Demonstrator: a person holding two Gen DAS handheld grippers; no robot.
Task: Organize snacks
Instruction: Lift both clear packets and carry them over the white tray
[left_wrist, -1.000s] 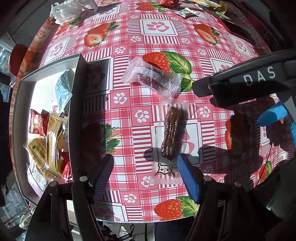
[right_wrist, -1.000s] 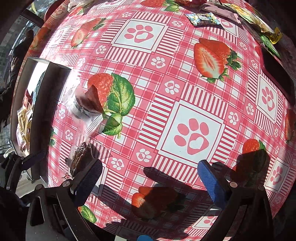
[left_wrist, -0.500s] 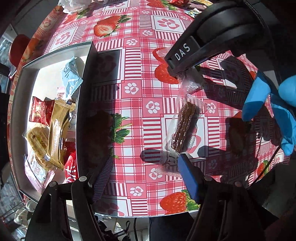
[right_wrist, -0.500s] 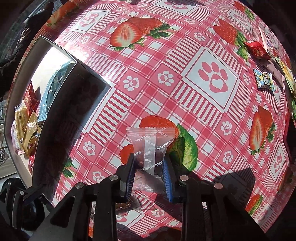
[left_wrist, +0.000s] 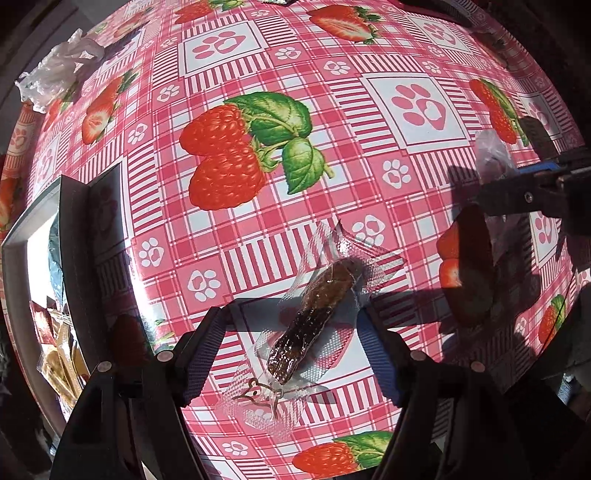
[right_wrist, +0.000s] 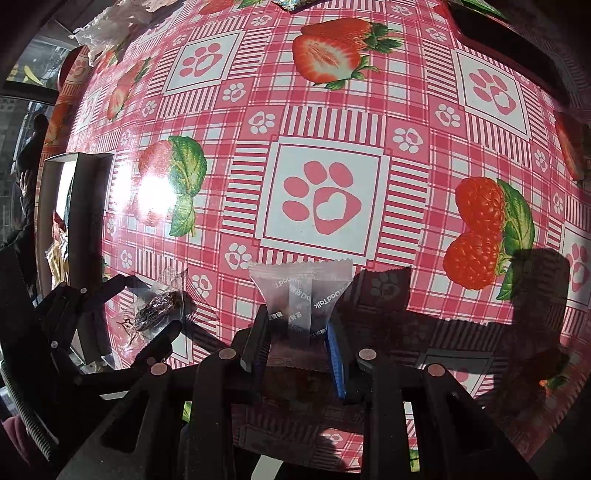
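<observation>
Clear-wrapped brown snack (left_wrist: 314, 314) lies flat on the tabletop (left_wrist: 332, 147) between the left hand-held gripper's (left_wrist: 291, 343) open jaws, set for pinching. Right hand-held gripper (right_wrist: 295, 354), clamped on a frosted packet (right_wrist: 301, 295), holds it clear, likely bound for the tray (left_wrist: 70, 221).

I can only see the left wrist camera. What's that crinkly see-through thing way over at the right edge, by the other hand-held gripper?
Observer: It's a frosted snack packet. The right hand-held gripper is shut on its lower half.
Operator: Is it lying on the table?
Observer: It looks held up. Its shadow falls off to one side on the tablecloth, not under it.
</observation>
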